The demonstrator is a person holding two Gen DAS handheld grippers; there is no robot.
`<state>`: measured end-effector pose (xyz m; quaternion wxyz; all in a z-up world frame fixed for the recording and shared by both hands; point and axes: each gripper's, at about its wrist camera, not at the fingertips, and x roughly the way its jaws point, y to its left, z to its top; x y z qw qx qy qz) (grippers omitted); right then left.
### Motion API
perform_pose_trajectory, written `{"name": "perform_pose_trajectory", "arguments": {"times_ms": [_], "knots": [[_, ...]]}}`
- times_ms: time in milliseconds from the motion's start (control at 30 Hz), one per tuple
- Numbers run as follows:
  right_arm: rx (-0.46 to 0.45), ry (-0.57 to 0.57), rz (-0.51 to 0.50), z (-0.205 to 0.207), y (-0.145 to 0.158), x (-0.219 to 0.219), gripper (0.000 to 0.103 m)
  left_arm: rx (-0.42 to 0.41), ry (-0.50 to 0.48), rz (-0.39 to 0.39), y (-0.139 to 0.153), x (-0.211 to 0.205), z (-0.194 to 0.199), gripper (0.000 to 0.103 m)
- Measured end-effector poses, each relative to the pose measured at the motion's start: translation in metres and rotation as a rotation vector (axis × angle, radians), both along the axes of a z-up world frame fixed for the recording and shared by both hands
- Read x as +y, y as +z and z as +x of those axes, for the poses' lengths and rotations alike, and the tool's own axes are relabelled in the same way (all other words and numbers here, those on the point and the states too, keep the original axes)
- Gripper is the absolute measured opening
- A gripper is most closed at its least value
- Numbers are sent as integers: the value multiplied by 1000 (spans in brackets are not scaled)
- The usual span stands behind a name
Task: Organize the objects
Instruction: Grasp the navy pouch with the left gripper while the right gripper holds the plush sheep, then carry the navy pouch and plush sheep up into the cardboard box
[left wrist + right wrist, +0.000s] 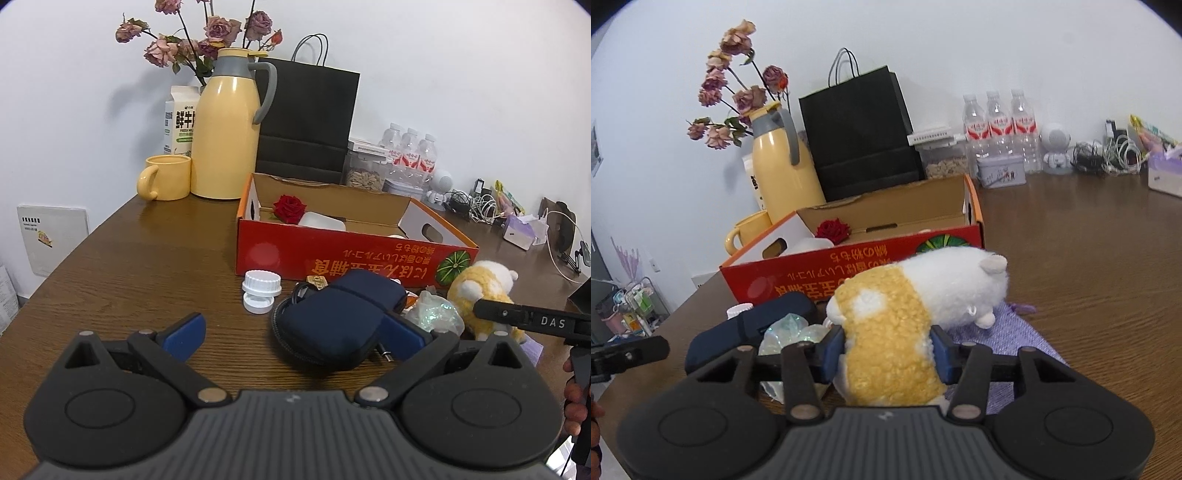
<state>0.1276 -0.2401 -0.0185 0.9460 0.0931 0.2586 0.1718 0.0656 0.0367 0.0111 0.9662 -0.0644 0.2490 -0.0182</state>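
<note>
An open red cardboard box point(871, 266) on a wooden table point(1089, 258) holds a red rose point(833, 229) and a white item, only partly visible. Just in front, the right claw point(888, 352) is clamped on a yellow and white plush toy point(908, 306), its blue pads squeezing the fleece. The left claw point(291, 334) is spread wide, one finger tucked behind a navy pouch point(332, 317). A crinkly clear wrapper point(436, 314) between pouch and toy is hard to identify.
</note>
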Motion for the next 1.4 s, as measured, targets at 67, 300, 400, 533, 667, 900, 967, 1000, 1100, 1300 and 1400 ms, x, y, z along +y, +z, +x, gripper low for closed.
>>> {"name": "perform_pose_trajectory", "arguments": {"times_ms": [67,300,400,533,667,900,967,1000,1100,1300,1400], "knots": [[-10,2,-4,-1,2,-1,48,3,-2,3,0,-2,2,103],[-23,-2,-9,-4,3,-8,48,13,-14,9,-2,-4,7,103],[-29,0,-18,-5,3,-9,48,18,-21,13,-3,-5,12,103],[-33,6,-26,-5,2,-9,48,29,-43,22,-5,-7,21,103],[-33,8,-31,-2,1,-9,48,43,-78,27,-8,-10,33,103],[-47,15,-43,-1,2,-7,48,73,-207,42,-13,-24,67,103],[-46,16,-45,-1,2,-7,48,89,-237,44,-16,-27,78,103],[-45,17,-46,0,2,-7,48,100,-250,43,-18,-29,84,103],[-43,22,-48,1,1,-6,48,145,-278,46,-27,-33,99,103],[-42,38,-43,3,-1,-5,48,146,-296,35,-34,-32,100,77],[-42,42,-40,4,-1,-5,48,103,-288,60,-29,-35,91,72]]}}
